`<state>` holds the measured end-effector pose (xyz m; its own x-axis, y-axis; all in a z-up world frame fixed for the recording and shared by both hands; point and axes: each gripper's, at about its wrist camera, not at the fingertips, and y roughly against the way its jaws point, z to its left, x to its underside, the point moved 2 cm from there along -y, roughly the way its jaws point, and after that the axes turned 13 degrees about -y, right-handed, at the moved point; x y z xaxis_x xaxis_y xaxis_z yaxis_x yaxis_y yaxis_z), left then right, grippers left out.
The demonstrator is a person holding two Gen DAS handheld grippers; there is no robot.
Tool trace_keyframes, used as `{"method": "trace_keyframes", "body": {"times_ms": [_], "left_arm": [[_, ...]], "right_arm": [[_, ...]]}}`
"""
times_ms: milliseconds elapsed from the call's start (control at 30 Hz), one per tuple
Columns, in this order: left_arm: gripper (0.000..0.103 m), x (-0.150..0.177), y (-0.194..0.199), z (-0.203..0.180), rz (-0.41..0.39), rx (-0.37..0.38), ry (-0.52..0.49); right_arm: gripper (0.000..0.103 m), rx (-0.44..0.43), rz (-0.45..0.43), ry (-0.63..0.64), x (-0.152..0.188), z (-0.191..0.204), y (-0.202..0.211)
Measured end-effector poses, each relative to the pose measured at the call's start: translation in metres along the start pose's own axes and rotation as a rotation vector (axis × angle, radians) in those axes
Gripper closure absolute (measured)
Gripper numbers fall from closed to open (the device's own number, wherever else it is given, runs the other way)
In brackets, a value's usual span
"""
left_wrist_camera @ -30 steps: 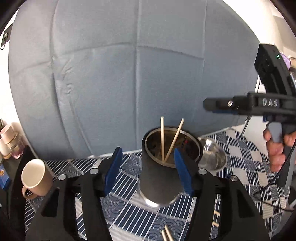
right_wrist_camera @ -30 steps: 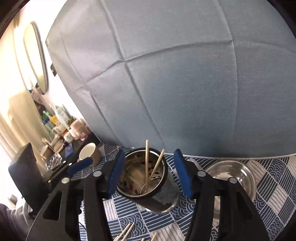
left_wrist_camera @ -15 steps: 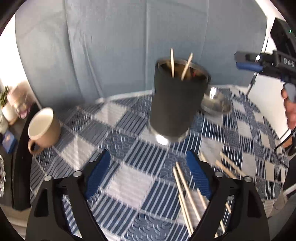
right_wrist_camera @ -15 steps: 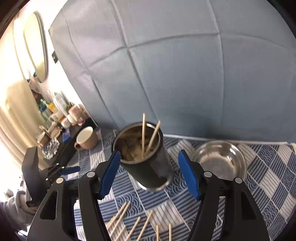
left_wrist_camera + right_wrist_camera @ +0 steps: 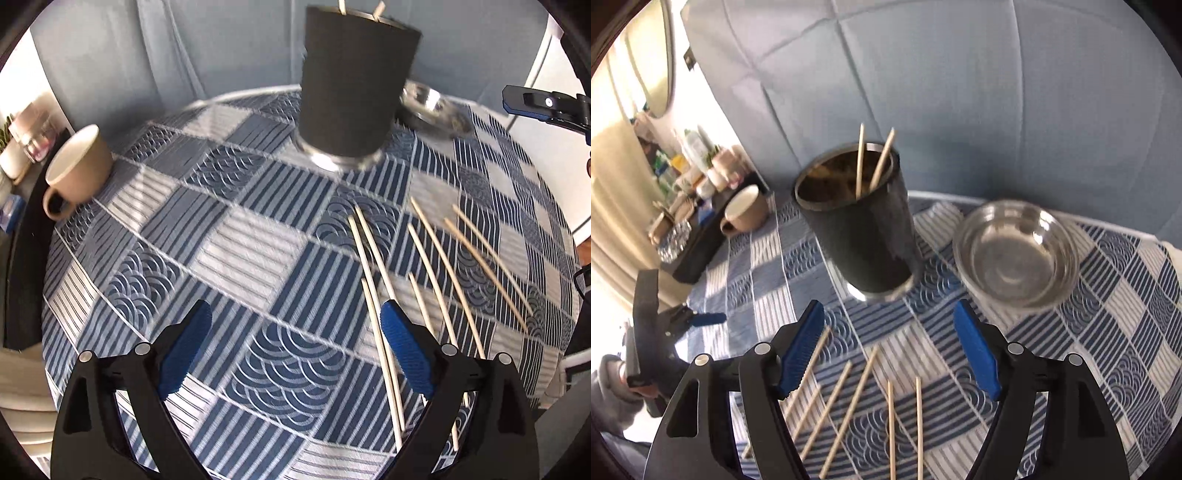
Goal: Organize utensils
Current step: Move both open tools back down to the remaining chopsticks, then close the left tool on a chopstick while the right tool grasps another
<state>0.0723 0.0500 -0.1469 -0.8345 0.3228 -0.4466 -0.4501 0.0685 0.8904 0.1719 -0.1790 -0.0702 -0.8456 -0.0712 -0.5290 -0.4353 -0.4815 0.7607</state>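
A tall black tumbler (image 5: 351, 85) (image 5: 864, 229) stands on the blue patterned tablecloth (image 5: 236, 251) with two wooden chopsticks (image 5: 871, 166) leaning in it. Several loose chopsticks (image 5: 373, 280) (image 5: 857, 398) lie on the cloth in front of it. My left gripper (image 5: 291, 347) hovers over the cloth with its jaws opening and nothing between them; its right finger sits just beside the nearest chopsticks. My right gripper (image 5: 890, 347) is above the loose chopsticks, its jaws also opening and holding nothing. Its blue tip (image 5: 532, 105) shows at the right edge of the left wrist view.
A beige mug (image 5: 77, 170) (image 5: 746, 210) sits at the cloth's left edge. A steel bowl (image 5: 1015, 254) (image 5: 432, 107) stands right of the tumbler. A grey-blue fabric backdrop (image 5: 960, 92) rises behind. Bottles and jars crowd a dark shelf (image 5: 690, 173) at far left.
Both grippers have drawn back from the tumbler and tipped downward, opening wider. The tumbler, earlier between the jaws, now stands apart, and the loose chopsticks have come into view.
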Motion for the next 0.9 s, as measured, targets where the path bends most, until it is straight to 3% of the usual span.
{"method": "trace_keyframes", "body": {"times_ms": [433, 900], "left_arm": [[0.012, 0.024, -0.027, -0.025, 0.129, -0.008, -0.055], [0.008, 0.024, -0.041, -0.028, 0.159, 0.027, -0.025]], "right_arm": [[0.033, 0.106, 0.192, 0.023, 0.066, -0.026, -0.036], [0.033, 0.221, 0.296, 0.031, 0.100, -0.041, -0.055]]}}
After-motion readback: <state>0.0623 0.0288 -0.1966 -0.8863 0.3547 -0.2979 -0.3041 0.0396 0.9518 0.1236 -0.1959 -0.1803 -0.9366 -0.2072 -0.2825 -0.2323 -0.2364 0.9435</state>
